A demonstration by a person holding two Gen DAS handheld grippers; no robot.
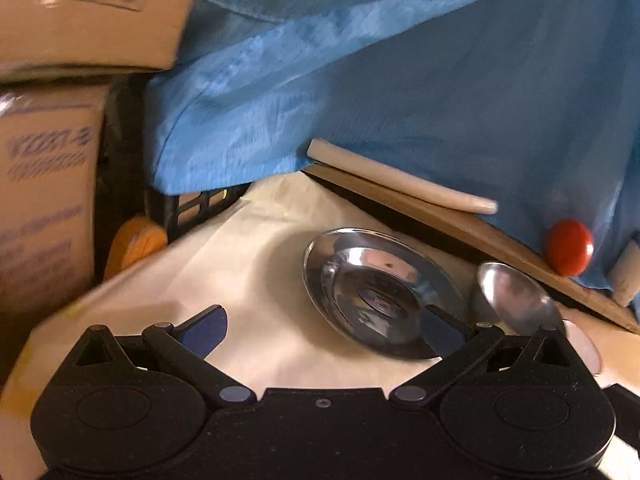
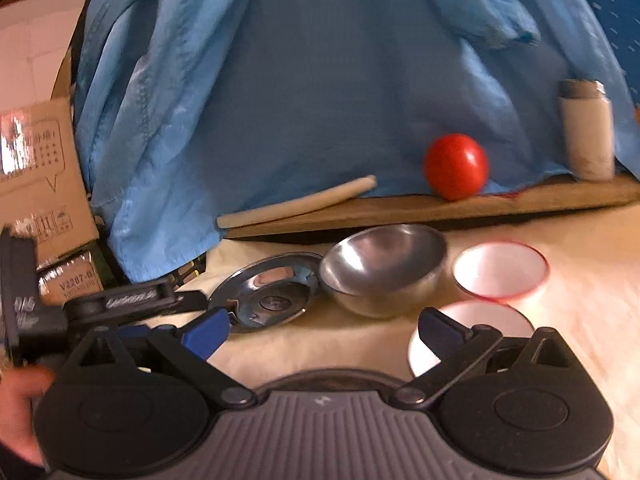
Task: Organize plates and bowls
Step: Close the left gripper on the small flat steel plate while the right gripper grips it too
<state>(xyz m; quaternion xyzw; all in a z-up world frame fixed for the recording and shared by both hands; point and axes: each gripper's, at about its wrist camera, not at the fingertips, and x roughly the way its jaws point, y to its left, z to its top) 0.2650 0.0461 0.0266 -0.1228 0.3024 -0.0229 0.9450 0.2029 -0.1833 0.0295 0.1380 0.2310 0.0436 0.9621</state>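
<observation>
A blue cloth (image 2: 320,80) hangs behind the bench's far edge. The cream-covered bench (image 2: 580,320) carries, along that edge, a steel plate (image 2: 264,296) toward the left, a steel bowl (image 2: 384,268) just beside it, then a red-rimmed white bowl (image 2: 502,268). A second white bowl (image 2: 480,320) sits nearer. The left gripper (image 1: 324,326) stands wide, empty, over bare cover beside the plate. The right gripper (image 2: 324,332) stands wide, empty. A red tomato (image 2: 456,166) rests on the wooden board (image 2: 400,204).

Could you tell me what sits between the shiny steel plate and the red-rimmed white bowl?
In the right wrist view, a round steel bowl sits between the shiny steel plate and the red-rimmed white bowl.
</observation>
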